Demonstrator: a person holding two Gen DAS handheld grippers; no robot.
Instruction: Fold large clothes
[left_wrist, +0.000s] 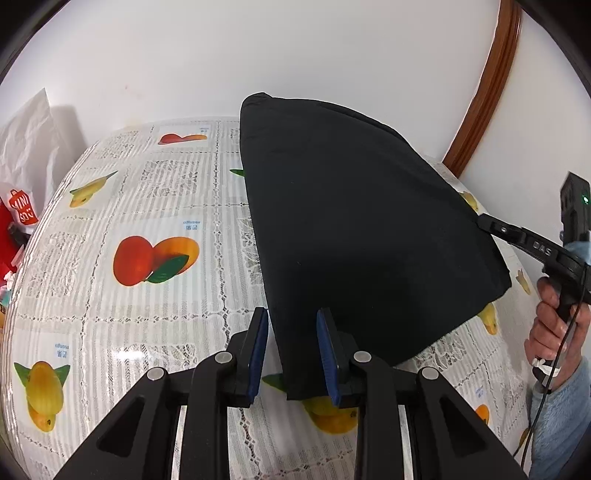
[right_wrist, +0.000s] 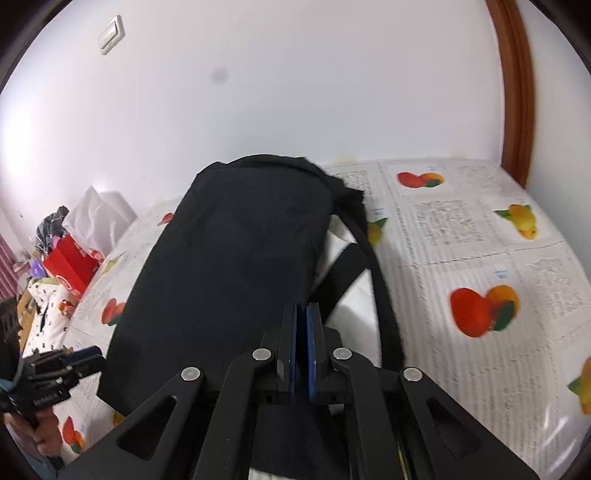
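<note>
A black garment (left_wrist: 351, 221) lies folded into a long panel on the fruit-print tablecloth (left_wrist: 147, 206). In the left wrist view my left gripper (left_wrist: 292, 315) is open, and the garment's near corner lies loosely between the blue pads (left_wrist: 258, 347). At the garment's right edge my right gripper (left_wrist: 482, 222) meets the cloth. In the right wrist view the right gripper (right_wrist: 303, 308) has its pads almost together over the garment's (right_wrist: 229, 277) right edge, pinching it. White fabric crossed by black straps (right_wrist: 351, 295) shows beside that edge. The left gripper (right_wrist: 74, 360) sits at the garment's other side.
A red bag (left_wrist: 20, 210) and a white bag (left_wrist: 29, 140) stand at the table's left end, with more clutter there (right_wrist: 51, 229). A white wall runs behind the table, with a wooden door frame (left_wrist: 487, 85) at the right. A person's hand (left_wrist: 554, 325) holds the right gripper's handle.
</note>
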